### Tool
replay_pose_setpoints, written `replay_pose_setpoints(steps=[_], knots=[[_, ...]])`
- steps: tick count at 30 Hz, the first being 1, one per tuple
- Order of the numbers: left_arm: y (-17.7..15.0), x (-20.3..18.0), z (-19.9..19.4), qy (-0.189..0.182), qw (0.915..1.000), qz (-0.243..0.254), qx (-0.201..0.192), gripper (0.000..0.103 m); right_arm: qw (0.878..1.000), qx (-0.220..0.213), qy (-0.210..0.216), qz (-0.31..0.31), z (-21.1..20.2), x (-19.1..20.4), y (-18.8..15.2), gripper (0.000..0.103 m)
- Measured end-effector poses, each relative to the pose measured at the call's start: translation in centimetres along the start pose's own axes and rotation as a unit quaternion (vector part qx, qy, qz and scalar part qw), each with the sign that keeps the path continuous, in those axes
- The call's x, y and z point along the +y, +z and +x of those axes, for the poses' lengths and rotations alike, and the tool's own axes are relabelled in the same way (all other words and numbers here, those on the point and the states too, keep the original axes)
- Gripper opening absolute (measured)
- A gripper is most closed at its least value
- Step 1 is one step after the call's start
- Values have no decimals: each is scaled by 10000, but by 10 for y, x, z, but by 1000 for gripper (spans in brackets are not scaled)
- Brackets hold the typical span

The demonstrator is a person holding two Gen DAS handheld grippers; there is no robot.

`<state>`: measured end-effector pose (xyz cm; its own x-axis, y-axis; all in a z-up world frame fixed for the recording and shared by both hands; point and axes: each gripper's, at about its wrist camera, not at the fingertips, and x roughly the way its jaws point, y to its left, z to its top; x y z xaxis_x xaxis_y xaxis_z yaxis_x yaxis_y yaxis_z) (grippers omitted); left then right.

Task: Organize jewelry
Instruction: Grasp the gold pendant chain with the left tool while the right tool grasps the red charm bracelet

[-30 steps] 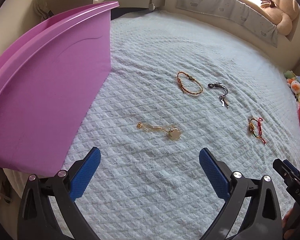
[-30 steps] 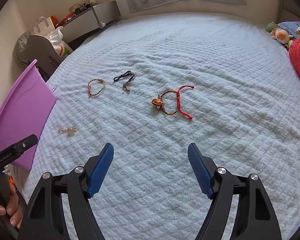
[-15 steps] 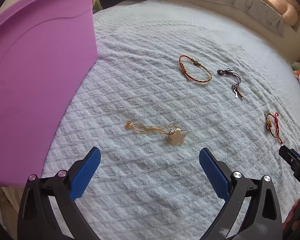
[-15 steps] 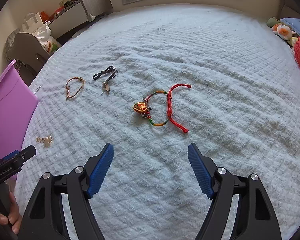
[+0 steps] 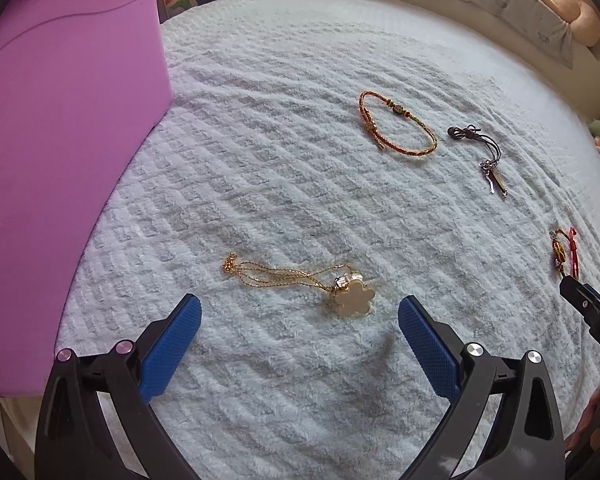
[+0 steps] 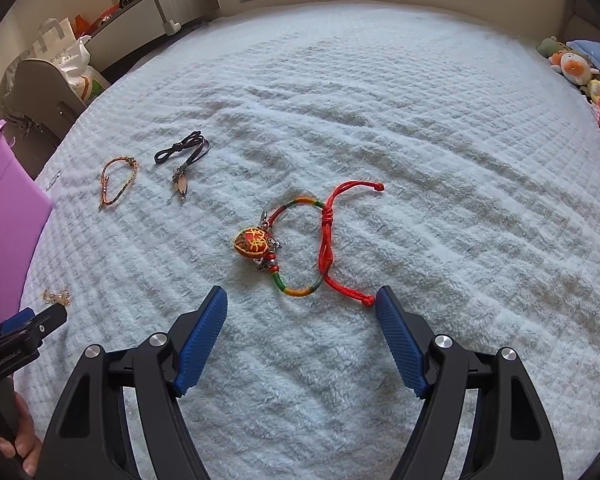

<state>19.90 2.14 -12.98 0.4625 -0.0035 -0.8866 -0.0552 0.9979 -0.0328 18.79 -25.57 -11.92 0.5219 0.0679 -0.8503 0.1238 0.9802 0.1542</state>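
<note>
The gold necklace (image 5: pixel 300 280) with its flower pendant lies on the bed (image 5: pixel 300 160), just ahead of my left tool (image 5: pixel 300 320), between its wide-open, empty fingers. The red cord bracelet (image 6: pixel 300 248) lies likewise before my right tool (image 6: pixel 300 312), also wide open and empty. I judge this the approach; next I must lower and close. The purple bin (image 5: pixel 60 140) waits left.

A: What jewelry's out, and where?

B: You've got 4 pcs flat on the bed, well apart: gold necklace (image 5: pixel 300 278) w/ flower pendant, braided orange bracelet (image 5: pixel 398 128), black cord (image 5: pixel 478 152) w/ metal charms, red-green bracelet (image 6: pixel 300 244) w/ red-yellow charm.
</note>
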Motion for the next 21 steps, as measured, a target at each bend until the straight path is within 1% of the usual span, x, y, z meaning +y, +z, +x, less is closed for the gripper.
replay_pose_setpoints(steps=[8, 15, 19, 21], knots=[[5, 2, 13, 49, 10000, -73, 32, 97, 9997, -65, -156, -163, 13, 3, 11, 73], [11, -3, 21, 190, 9997, -104, -56, 98, 9988, -119, -332, -326, 26, 8, 19, 74], [14, -8, 24, 328, 9993, -57, -180, 98, 9982, -146, -431, -386, 30, 11, 21, 74], [15, -9, 25, 323, 9992, -30, -225, 96, 9981, -167, -444, -393, 32, 11, 22, 74]])
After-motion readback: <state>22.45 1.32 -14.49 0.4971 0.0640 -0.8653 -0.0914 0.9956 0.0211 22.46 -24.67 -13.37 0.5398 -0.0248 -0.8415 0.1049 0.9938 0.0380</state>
